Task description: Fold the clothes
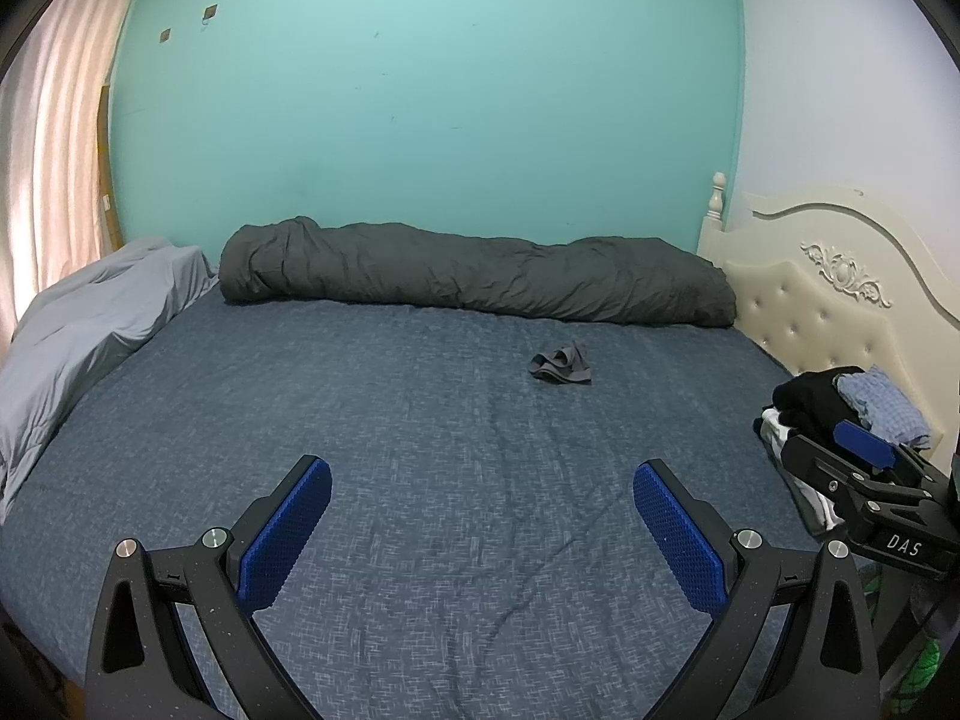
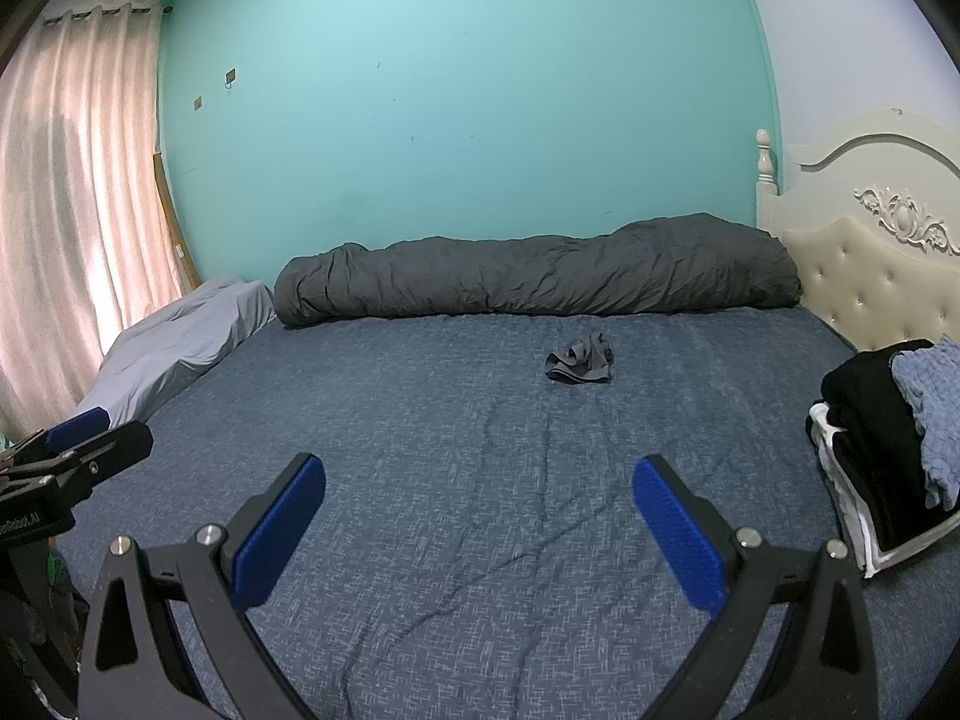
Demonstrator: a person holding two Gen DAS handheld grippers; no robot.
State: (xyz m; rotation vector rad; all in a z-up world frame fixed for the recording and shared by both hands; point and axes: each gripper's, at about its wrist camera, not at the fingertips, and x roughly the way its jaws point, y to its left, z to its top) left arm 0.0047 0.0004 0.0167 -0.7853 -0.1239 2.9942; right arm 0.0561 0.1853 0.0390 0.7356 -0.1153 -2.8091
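Observation:
A small crumpled dark grey garment (image 1: 561, 367) lies on the blue bedsheet (image 1: 420, 450), past the middle of the bed; it also shows in the right wrist view (image 2: 579, 365). My left gripper (image 1: 482, 483) is open and empty, held above the near part of the bed, well short of the garment. My right gripper (image 2: 478, 480) is open and empty, alongside it. A pile of clothes (image 2: 888, 450), black, white and light blue, sits at the right edge by the headboard; it also shows in the left wrist view (image 1: 840, 414).
A rolled dark grey duvet (image 1: 474, 276) lies along the far wall. A light grey blanket (image 1: 90, 336) is bunched at the left. A cream headboard (image 2: 882, 264) stands at the right, pink curtains (image 2: 78, 240) at the left.

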